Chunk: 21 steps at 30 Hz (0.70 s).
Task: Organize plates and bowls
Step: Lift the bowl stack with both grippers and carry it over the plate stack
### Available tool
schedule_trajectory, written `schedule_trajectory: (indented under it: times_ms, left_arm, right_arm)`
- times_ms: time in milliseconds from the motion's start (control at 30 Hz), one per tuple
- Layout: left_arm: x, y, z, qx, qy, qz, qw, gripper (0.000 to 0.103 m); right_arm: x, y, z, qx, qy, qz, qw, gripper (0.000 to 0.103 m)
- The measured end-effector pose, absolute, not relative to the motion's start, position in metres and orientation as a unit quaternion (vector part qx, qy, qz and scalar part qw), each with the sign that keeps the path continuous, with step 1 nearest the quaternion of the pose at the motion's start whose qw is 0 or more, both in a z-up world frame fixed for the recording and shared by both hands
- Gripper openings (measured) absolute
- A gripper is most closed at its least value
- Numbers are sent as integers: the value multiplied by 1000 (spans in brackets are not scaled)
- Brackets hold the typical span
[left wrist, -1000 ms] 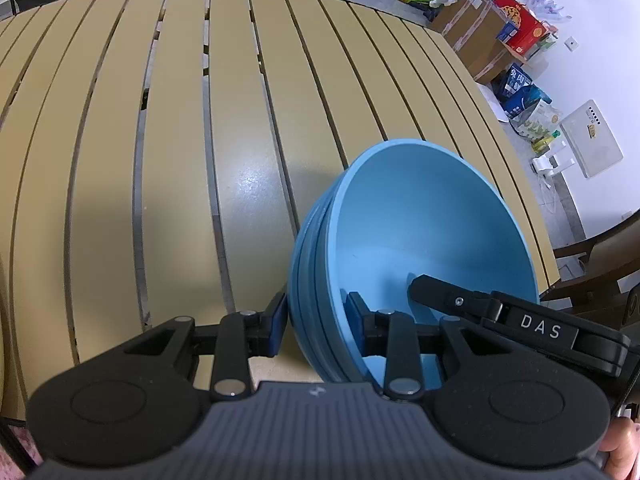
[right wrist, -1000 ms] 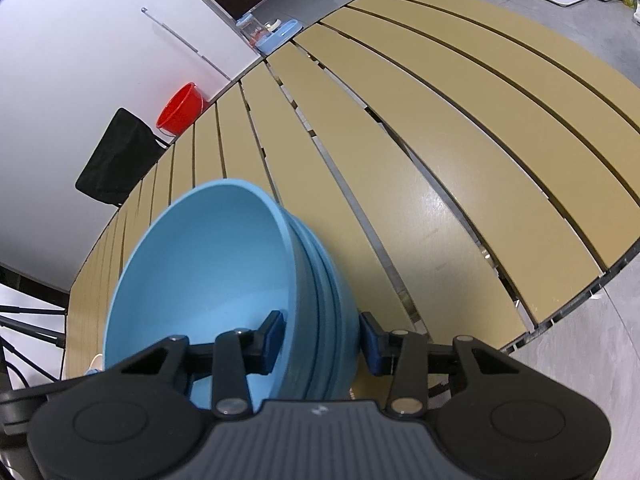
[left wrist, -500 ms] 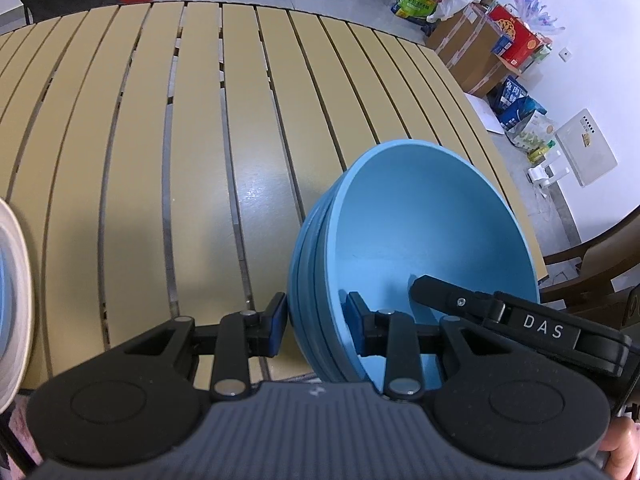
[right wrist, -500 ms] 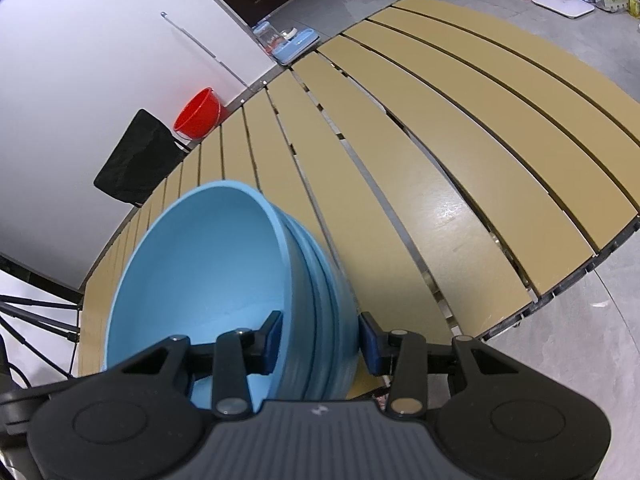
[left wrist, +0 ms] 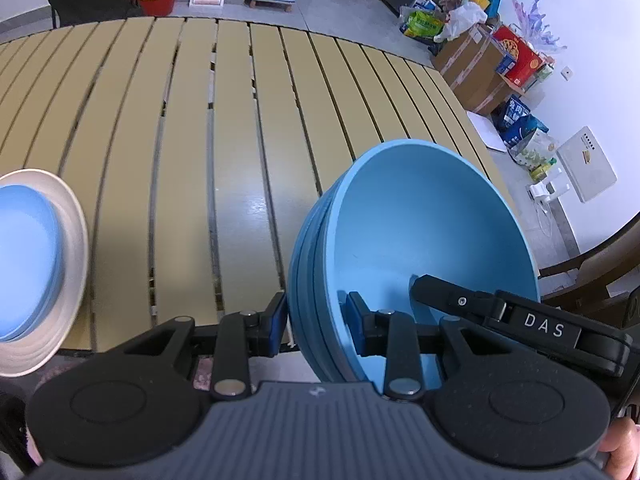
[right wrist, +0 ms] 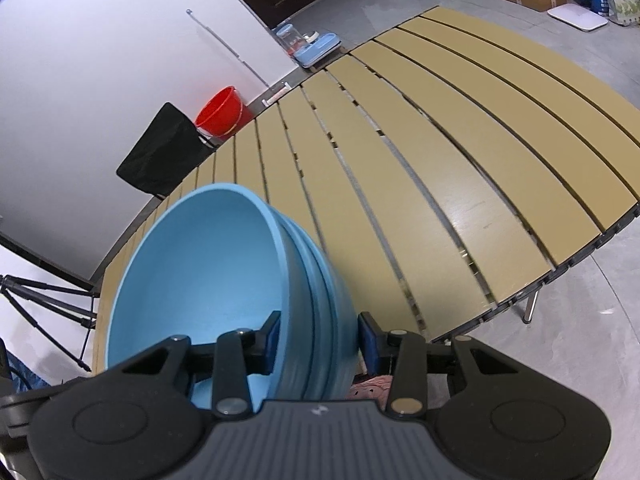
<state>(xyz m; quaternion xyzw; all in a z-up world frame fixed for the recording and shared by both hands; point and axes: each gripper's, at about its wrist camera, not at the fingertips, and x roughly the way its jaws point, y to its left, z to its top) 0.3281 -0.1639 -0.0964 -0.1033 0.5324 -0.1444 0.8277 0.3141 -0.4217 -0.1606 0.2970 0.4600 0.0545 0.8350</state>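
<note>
A stack of nested light-blue bowls (left wrist: 420, 240) hangs tilted above the slatted tan table (left wrist: 248, 128). My left gripper (left wrist: 316, 322) is shut on the stack's left rim, one pad outside and one inside. Across the bowl, my right gripper (right wrist: 318, 338) is shut on the opposite rim of the same bowl stack (right wrist: 208, 272); its black body shows in the left wrist view at the lower right. At the left edge of the left wrist view a light-blue plate (left wrist: 24, 260) lies on a stack of white plates (left wrist: 74, 248).
Off the table's far edge stand a red bucket (right wrist: 220, 112), a black chair back (right wrist: 160, 152) and a blue pet feeder (right wrist: 316, 46). Boxes and bags (left wrist: 488, 52) crowd the floor at the right. A tripod (right wrist: 44, 304) stands at the left, a wooden chair (left wrist: 592, 268) at the right.
Both grippers have lifted the bowl stack up and back from the table. The view has widened, and the plate stack has come into the left wrist view at the left edge.
</note>
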Motion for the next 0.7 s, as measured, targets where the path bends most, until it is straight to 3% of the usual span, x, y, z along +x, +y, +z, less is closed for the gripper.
schedule_trajectory:
  times_ms: [700]
  left_arm:
    - [298,-95,-78,-139,514,-115,839,32]
  right_arm:
    - [293,-356,-130,265,457,82,845,37]
